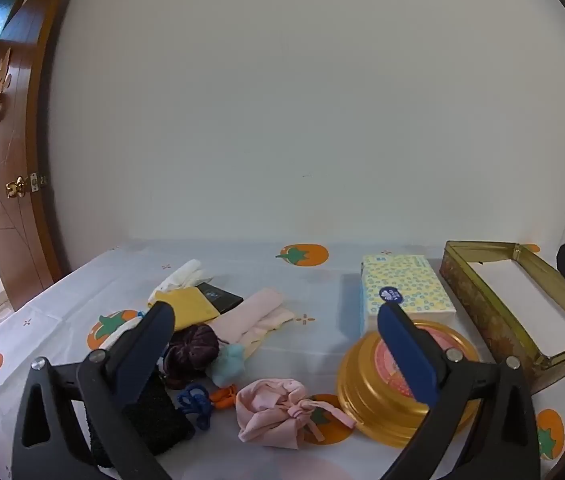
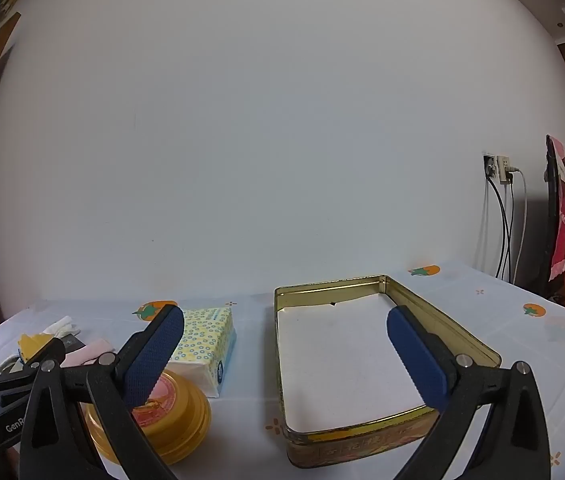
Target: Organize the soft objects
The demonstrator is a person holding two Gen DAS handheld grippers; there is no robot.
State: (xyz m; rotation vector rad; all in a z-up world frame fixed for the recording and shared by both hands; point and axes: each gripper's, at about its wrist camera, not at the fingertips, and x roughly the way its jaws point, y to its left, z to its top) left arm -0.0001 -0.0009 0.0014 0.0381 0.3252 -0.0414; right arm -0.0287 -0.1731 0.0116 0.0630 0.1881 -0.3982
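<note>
On the bench (image 1: 322,280), under a white cloth printed with orange fruit, a heap of soft things is lying toward the left: a pink cloth bundle (image 1: 272,412), a dark purple scrunchie (image 1: 194,350), a pale blue puff (image 1: 228,362), a yellow cloth (image 1: 192,306), folded pink fabric (image 1: 254,316), white gloves (image 1: 182,276) and a black textured band (image 1: 154,416). Both claws are standing spread wide and gripping nothing. The left claw (image 1: 276,326) is hovering over that heap, with a round gold tin (image 1: 378,404) sitting just behind its right finger. The right claw (image 2: 284,338) is hanging above the open rectangular tin (image 2: 454,332), which is lined with white paper. Between the two tins, a patterned tissue pack (image 2: 206,340) is resting near the wall.
</note>
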